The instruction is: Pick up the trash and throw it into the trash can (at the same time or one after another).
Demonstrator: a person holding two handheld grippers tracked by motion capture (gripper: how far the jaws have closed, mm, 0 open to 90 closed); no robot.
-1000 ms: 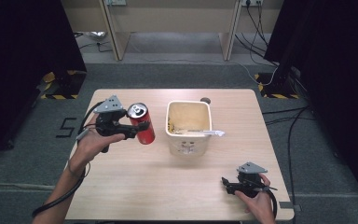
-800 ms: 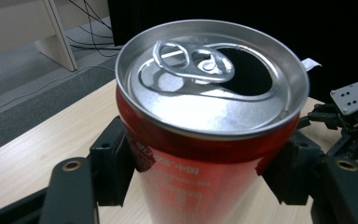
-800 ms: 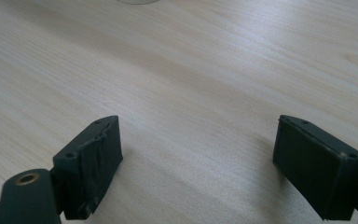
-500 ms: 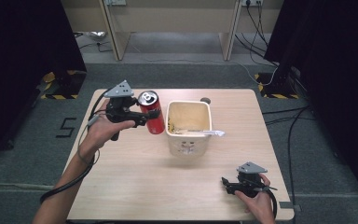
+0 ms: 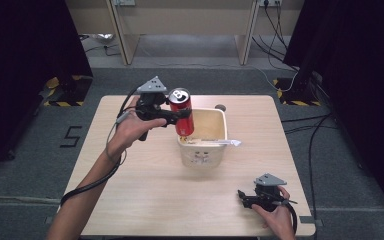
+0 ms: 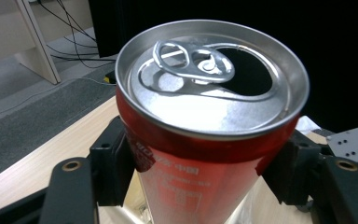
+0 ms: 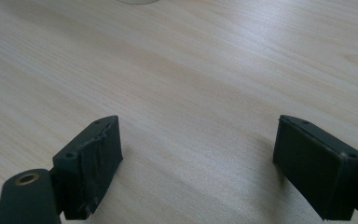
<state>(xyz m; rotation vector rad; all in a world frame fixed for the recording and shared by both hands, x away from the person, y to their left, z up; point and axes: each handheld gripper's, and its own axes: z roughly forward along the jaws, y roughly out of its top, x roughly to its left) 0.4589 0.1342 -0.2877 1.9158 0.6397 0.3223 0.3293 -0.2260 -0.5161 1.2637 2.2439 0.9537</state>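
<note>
So the red soda can (image 5: 181,112) is up off the worktop (image 5: 145,185) now, hanging over the left rim of the cream plastic bin (image 5: 203,145). A second ago it was parked left of the bin, down by the worktop surface; since then the left tool (image 5: 177,116) has carried it up and over toward the bin, and the can looks a bit tilted with its top leaning away from the person. The left tool's jaws are clamped on the can's sides. In the left gripper view you can see both black pads pressing the red wall of the can (image 6: 205,154) just under the lid, and the tab is already popped, so the can's open (I can't tell if there's anything in it).

My read: this is a "drop the can in the bin" job, and the carry is mostly done. What's left is getting the can fully over the opening and letting go. It's sitting right at the rim, so it could clip the edge if released now.

The right tool (image 5: 254,199) hasn't budged, resting near the front right corner of the worktop with its jaws spread wide and nothing between them, just bare wood in the right gripper view.
</note>
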